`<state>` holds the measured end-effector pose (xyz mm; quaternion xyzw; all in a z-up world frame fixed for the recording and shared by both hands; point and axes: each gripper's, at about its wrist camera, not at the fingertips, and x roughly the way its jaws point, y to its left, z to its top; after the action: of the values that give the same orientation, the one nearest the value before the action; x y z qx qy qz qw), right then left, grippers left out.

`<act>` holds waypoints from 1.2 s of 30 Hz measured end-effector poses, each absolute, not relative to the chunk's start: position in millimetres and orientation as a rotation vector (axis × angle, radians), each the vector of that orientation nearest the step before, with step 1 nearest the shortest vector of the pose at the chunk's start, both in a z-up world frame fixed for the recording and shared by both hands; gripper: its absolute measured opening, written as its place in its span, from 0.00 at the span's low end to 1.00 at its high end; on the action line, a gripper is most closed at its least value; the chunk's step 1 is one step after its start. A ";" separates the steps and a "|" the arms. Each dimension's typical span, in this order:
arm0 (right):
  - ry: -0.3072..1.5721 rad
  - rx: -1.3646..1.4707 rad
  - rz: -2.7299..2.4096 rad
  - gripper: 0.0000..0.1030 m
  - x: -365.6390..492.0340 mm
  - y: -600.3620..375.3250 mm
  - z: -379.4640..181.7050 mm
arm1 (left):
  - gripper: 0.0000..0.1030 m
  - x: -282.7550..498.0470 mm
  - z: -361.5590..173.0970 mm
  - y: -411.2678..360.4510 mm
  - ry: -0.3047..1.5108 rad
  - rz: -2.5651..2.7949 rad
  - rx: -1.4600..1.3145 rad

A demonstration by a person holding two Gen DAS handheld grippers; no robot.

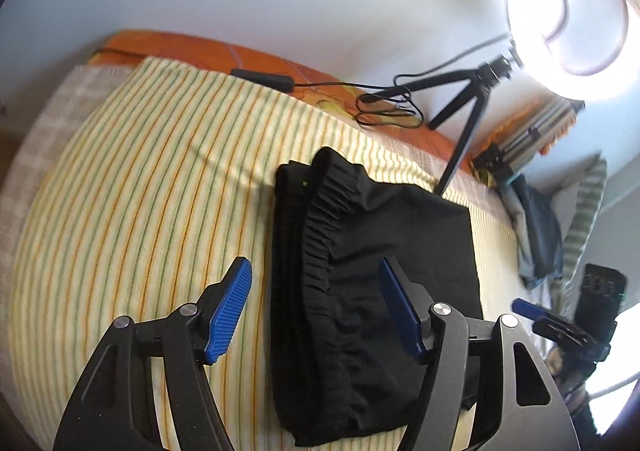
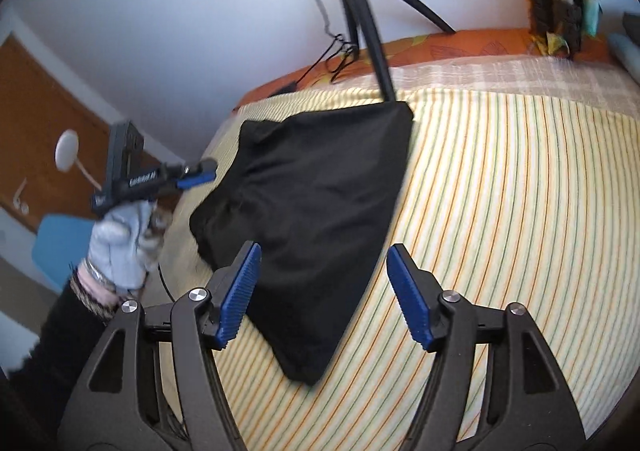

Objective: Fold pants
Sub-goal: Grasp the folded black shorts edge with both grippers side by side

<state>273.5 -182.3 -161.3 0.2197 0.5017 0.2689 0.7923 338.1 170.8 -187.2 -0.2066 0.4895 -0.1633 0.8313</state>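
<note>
The black pants (image 1: 372,271) lie folded into a compact stack on the striped bed cover (image 1: 140,191), elastic waistband on top facing left. My left gripper (image 1: 316,307) hovers above the near part of the stack, open and empty. In the right wrist view the pants (image 2: 312,211) lie as a flat dark bundle. My right gripper (image 2: 324,295) is open and empty above their near right edge. The left gripper also shows in the right wrist view (image 2: 192,179), held by a gloved hand. The right gripper shows in the left wrist view (image 1: 532,311) at the right edge.
A black tripod (image 1: 464,123) with a bright ring light (image 1: 568,7) stands on the bed behind the pants, with cables (image 1: 384,103) and a black adapter (image 1: 264,79) near the orange sheet (image 1: 260,55). Clothes are piled at the right (image 1: 536,227). A wooden door (image 2: 36,131) stands left.
</note>
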 end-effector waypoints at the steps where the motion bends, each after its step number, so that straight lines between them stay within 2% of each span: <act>1: 1.083 0.489 0.578 0.66 276.8 -185.3 -163.9 | 0.64 339.7 -188.5 172.0 1.042 -0.352 -0.458; 11: 1.164 0.528 0.609 0.67 316.6 -185.8 -200.5 | 0.64 364.3 -210.7 166.3 1.108 -0.394 -0.494; 20: 1.143 0.662 0.683 0.67 338.8 -187.2 -215.4 | 0.65 384.1 -216.8 163.4 1.070 -0.467 -0.563; 25: 1.132 0.628 0.695 0.65 352.8 -168.3 -212.7 | 0.64 389.5 -213.4 146.1 1.048 -0.474 -0.487; 26: 1.130 0.616 0.695 0.64 354.3 -164.1 -212.0 | 0.64 389.9 -212.7 144.2 1.047 -0.474 -0.474; 28: 1.131 0.602 0.697 0.63 354.2 -161.7 -210.7 | 0.53 388.8 -211.9 144.4 1.052 -0.473 -0.439; 29: 1.133 0.591 0.703 0.61 353.2 -162.8 -209.9 | 0.51 387.7 -212.7 147.0 1.056 -0.481 -0.436; 32: 1.132 0.621 0.711 0.54 353.7 -169.9 -213.6 | 0.50 387.3 -215.8 153.8 1.057 -0.507 -0.461; 36: 1.096 0.639 0.678 0.54 359.4 -168.7 -213.7 | 0.51 391.1 -214.1 146.7 1.038 -0.487 -0.437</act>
<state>359.4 -168.7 -213.7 0.2926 0.5018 0.3104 0.7525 391.1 146.7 -214.1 -0.2051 0.4871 -0.2284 0.8176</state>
